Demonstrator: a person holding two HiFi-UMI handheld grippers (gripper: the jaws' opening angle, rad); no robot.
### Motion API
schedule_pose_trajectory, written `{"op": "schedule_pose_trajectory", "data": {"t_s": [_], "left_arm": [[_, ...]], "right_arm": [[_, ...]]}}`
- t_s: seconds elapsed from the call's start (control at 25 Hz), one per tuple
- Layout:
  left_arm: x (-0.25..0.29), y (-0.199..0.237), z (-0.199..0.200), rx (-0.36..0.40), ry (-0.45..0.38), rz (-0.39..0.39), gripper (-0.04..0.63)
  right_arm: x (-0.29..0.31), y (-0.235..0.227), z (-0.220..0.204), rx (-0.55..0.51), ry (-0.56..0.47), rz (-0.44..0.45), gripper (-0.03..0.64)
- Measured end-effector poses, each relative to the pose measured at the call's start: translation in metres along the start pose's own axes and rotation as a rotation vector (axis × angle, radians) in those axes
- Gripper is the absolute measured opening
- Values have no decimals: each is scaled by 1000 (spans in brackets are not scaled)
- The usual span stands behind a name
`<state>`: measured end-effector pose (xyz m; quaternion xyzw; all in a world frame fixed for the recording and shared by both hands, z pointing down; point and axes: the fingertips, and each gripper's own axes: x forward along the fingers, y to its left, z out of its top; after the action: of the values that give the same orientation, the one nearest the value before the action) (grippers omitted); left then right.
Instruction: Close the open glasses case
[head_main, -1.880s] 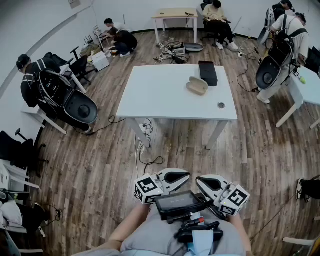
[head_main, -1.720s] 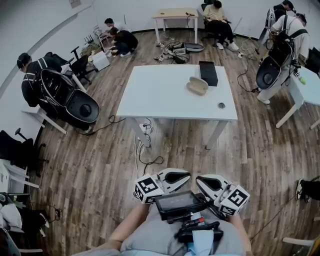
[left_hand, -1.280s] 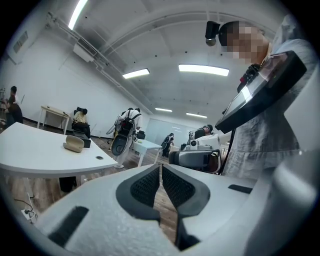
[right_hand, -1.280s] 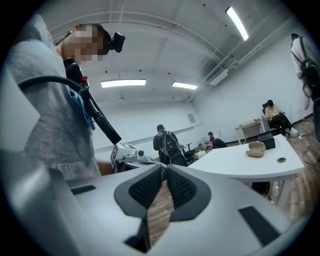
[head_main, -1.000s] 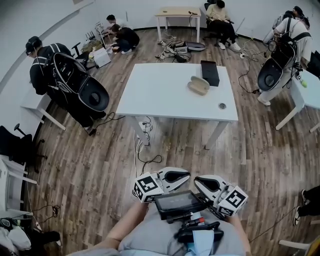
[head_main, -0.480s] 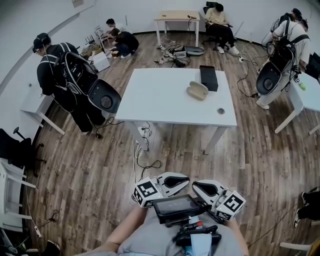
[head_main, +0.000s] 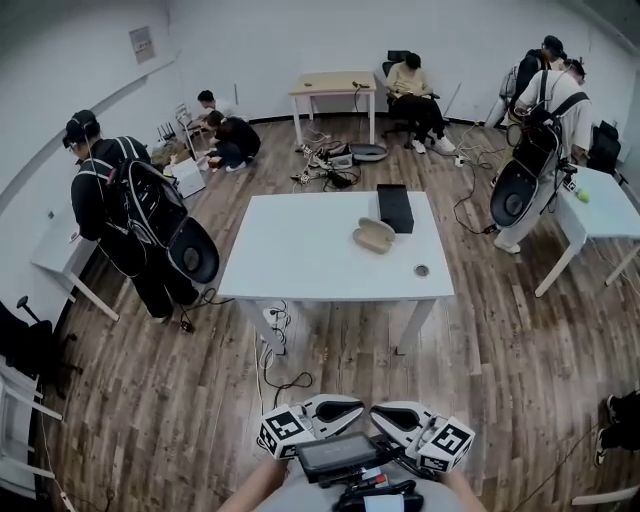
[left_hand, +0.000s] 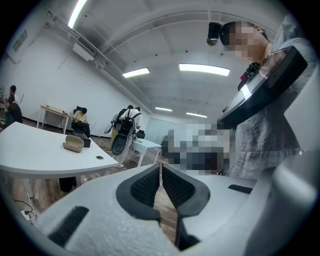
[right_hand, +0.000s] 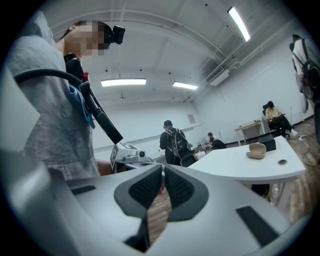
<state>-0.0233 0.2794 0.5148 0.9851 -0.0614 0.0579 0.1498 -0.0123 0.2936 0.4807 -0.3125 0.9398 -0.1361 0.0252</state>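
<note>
change: view tips up, both claws stay at the waist | left claw (left_hand: 160, 172): shut, empty | right claw (right_hand: 163, 175): shut, empty | glasses case (head_main: 373, 235): on worktop (head_main: 300, 260) at 12 o'clock, well apart, black box (head_main: 394, 207) touching at its 1 o'clock | task: approach not begun

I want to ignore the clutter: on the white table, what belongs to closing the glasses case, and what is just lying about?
Job in hand: glasses case; left gripper and right gripper, both with jaws together and empty.
Lying about: black box beside the case; small round disc.
</note>
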Motion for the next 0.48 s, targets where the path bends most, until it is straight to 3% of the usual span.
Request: {"op": "schedule_pose_trajectory", "data": {"t_s": [0.48], "left_arm": [[10, -7, -6, 7, 11, -6, 26]], "right_arm": [[-16, -5, -7, -1, 2, -22, 34]]}}
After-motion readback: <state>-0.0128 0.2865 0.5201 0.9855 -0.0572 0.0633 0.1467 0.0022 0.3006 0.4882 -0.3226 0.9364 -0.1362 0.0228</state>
